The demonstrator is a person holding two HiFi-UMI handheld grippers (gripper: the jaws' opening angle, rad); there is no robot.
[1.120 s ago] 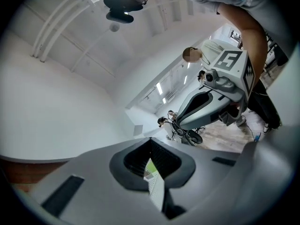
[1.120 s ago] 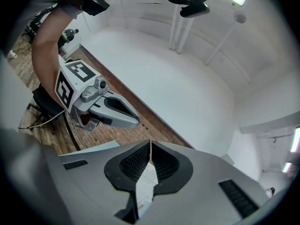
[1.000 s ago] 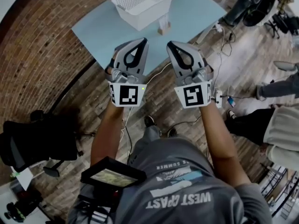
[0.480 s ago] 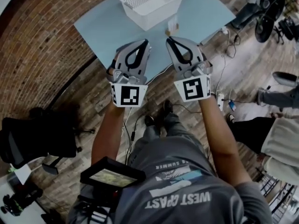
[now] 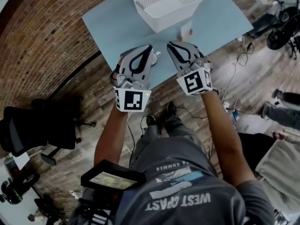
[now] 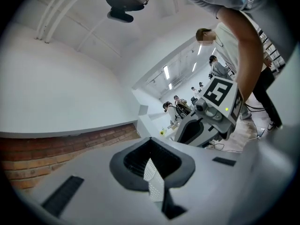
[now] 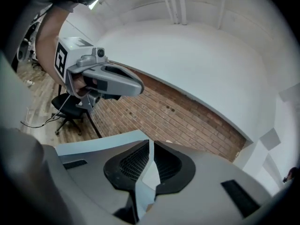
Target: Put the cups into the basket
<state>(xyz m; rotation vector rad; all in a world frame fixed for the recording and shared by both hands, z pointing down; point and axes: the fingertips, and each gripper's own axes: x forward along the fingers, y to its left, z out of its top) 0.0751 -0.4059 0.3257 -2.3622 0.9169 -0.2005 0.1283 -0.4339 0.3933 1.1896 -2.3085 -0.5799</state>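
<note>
Fingers (image 5: 139, 62) of my left gripper (image 5: 148, 48) are pressed together with nothing in them in the head view, and my right gripper (image 5: 171, 46) matches it, both hovering over the near edge of the pale blue table (image 5: 117, 27). What I take for the cups (image 5: 186, 32) is a small pale upright thing with a brownish foot, too small to count, standing on the table with its long axis vertical. It lies at about 1 o'clock from the right tips and 2 o'clock from the left, so the right hand is nearer and I judge it the one to go. The white basket (image 5: 176, 18), rigid plastic lattice with a rectangular open mouth, sits at 11 o'clock from the cups, just beside them

In the left gripper view the grey moulded jaws meet at the tip (image 6: 150, 142), a white dimpled pad showing in the dark ribbed hollow; the right gripper crosses at 2 o'clock. No cups or basket show

In the right gripper view the jaws are closed too (image 7: 150, 144), empty; the left gripper sits at 10 o'clock before a rough brick wall (image 7: 178, 116), and only a strip of table shows
</note>
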